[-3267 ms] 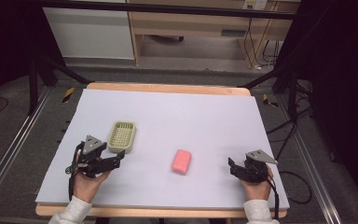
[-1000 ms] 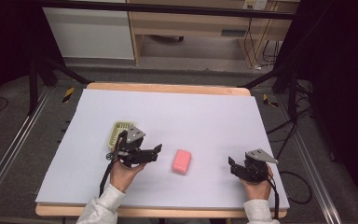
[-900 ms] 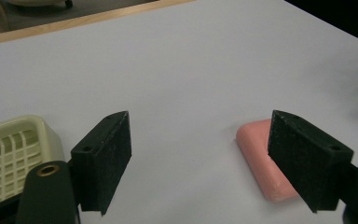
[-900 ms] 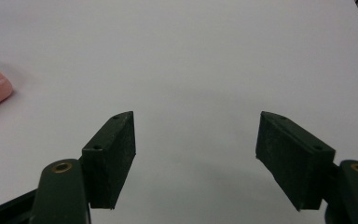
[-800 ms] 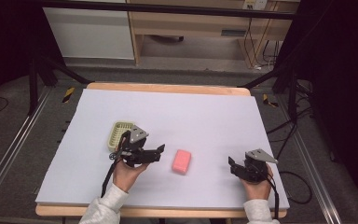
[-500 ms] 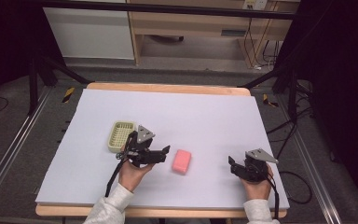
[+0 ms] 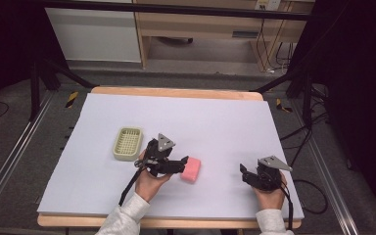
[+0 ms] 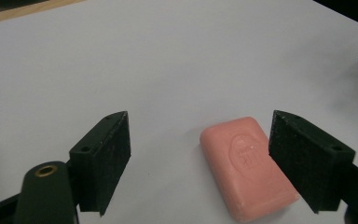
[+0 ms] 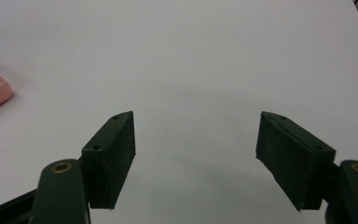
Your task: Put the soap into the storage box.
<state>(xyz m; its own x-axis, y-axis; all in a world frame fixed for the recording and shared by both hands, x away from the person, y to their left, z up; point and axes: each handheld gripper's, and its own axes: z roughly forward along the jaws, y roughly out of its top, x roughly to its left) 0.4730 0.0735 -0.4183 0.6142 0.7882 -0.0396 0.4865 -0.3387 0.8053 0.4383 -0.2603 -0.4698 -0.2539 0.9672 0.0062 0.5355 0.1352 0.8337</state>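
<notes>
Soap (image 7: 192, 169): pink bar, flat on the counter (image 7: 215, 122), near the middle of its front half. We count it as not yet picked up.

Left gripper (image 7: 182, 162): at the soap's left end. In the left gripper view its jaws stand wide, having just been opening; the soap (image 8: 247, 167) lies between them, close to the right-hand pad, and neither pad presses on it. We hold nothing here.

Right gripper (image 7: 245, 172): resting well to the right of the soap, jaws apart in its own view, bare counter (image 9: 191, 56) between them. Empty.

Dish (image 7: 128, 143): pale green, ribbed, empty, left of the left gripper.

Progress, as we judge it: approach done. Closing on the soap, lifting it and, likely, setting it in the dish all remain.
</notes>
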